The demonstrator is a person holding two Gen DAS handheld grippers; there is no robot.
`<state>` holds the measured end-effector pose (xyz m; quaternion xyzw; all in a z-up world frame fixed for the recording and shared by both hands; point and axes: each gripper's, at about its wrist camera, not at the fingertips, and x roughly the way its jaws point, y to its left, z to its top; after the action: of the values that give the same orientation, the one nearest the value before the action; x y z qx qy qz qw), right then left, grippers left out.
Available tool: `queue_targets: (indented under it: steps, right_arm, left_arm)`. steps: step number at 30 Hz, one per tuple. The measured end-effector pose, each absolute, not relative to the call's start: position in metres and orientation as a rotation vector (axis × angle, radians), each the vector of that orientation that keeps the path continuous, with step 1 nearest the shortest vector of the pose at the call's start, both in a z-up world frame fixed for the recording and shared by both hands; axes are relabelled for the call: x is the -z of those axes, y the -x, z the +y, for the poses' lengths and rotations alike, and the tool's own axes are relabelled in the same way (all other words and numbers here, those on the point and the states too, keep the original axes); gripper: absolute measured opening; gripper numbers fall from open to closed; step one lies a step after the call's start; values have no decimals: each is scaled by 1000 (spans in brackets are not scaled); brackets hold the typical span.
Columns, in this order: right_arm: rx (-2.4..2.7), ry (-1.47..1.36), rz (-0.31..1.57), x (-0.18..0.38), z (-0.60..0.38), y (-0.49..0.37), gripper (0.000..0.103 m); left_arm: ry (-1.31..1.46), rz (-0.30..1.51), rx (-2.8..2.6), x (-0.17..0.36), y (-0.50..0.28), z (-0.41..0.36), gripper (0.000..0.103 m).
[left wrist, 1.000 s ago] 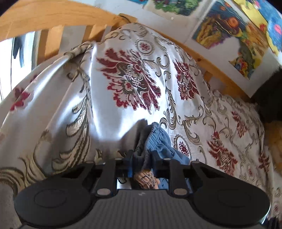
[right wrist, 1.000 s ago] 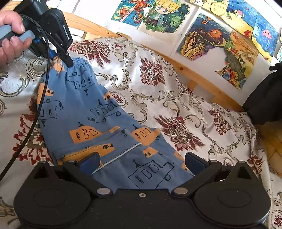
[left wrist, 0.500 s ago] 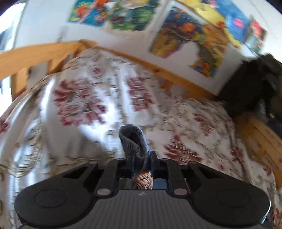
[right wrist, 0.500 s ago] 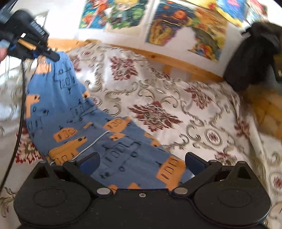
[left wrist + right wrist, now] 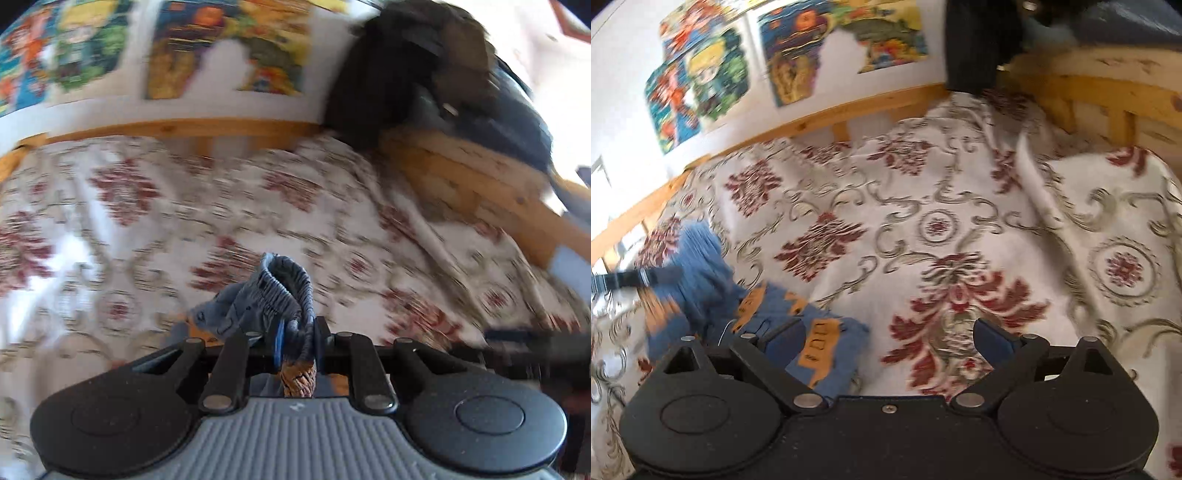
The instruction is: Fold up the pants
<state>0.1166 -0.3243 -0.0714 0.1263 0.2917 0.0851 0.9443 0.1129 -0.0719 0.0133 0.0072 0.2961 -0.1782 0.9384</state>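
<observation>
left claw [image 5: 297, 341] pinches the pants [image 5: 273, 295] above the floral bedspread [image 5: 960, 221]; right claw [image 5: 890, 338] gapes empty.

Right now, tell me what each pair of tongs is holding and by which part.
The left tongs are shut on the blue pants, pinching the gathered elastic waistband. The right tongs are open and hold nothing.

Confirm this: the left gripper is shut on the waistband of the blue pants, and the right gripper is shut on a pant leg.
Not quite. The right gripper is open, its jaws wide apart and holding nothing, as the right wrist view shows. The left gripper is indeed shut on the blue pants waistband.
</observation>
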Motion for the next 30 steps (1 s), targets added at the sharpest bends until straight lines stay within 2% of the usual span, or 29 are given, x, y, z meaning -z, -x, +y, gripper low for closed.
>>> queue_targets:
  steps: [6, 11, 14, 17, 20, 22, 25, 26, 29, 30]
  right_arm:
    - [-211, -479, 701, 85, -352, -130, 97]
    - [-281, -581, 817, 102, -343, -155, 97]
    - [-300, -588, 840, 106, -327, -165, 89]
    - [-315, -558, 841, 106, -310, -172, 80]
    - [-337, -527, 862, 107, -297, -177, 77]
    - [-338, -506, 876, 109, -291, -181, 71]
    - [-336, -481, 897, 114, -281, -187, 49]
    - [-337, -470, 899, 116, -278, -187, 36]
    - [-336, -443, 890, 117, -273, -185, 22]
    - [-337, -448, 885, 115, -274, -184, 22]
  left_arm:
    - [-127, 631, 465, 48, -96, -138, 19]
    - [-182, 676, 468, 82, -86, -151, 22]
    - [-169, 666, 490, 82, -80, -148, 25]
    - [-175, 656, 507, 82, -76, -147, 25]
    - [-173, 656, 504, 82, -78, -145, 23]
    - [-136, 674, 507, 81, -82, -142, 23]
    - [-107, 685, 510, 80, -85, -138, 22]
    - [-106, 684, 511, 80, -84, -138, 21]
    - [-90, 692, 514, 80, -85, -136, 21]
    - [-77, 696, 517, 79, -86, -135, 21]
